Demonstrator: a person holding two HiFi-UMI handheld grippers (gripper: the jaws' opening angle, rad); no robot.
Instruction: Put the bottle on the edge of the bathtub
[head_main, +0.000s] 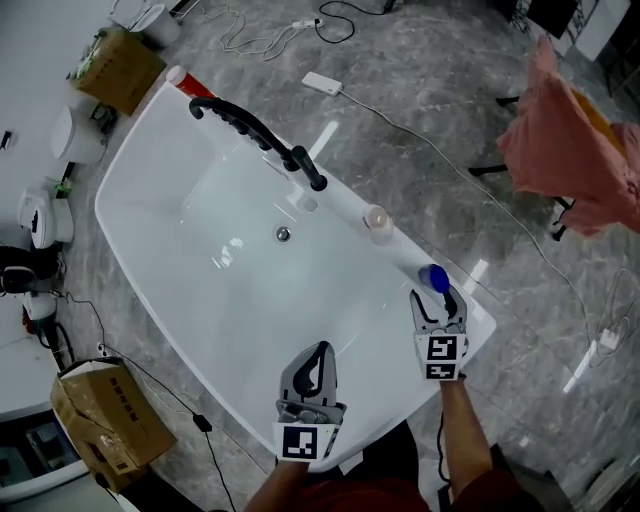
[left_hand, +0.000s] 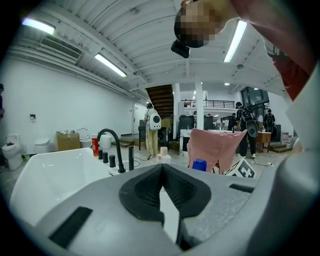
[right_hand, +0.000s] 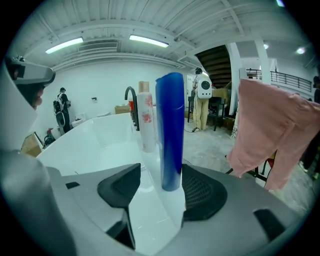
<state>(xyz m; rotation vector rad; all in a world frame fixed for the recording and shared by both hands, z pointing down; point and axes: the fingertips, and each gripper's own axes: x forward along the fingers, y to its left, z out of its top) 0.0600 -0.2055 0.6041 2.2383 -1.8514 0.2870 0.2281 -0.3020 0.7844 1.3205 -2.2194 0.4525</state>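
A tall blue bottle (right_hand: 170, 130) stands upright on the white bathtub's rim (head_main: 400, 252) at its near right corner; the head view shows its cap (head_main: 432, 277). My right gripper (head_main: 438, 299) is open with the bottle between its jaws (right_hand: 161, 171). The left pad stands clear of the bottle and the right pad lies close beside it. My left gripper (head_main: 319, 349) hovers over the tub's near edge, its jaws shut with nothing in them (left_hand: 161, 167).
A white bottle with pink print (head_main: 376, 222) stands further along the rim, then a black faucet (head_main: 255, 130) and a red bottle (head_main: 185, 82). A pink cloth (head_main: 565, 150) hangs on a rack at right. Cardboard boxes (head_main: 105, 410) and cables lie on the floor.
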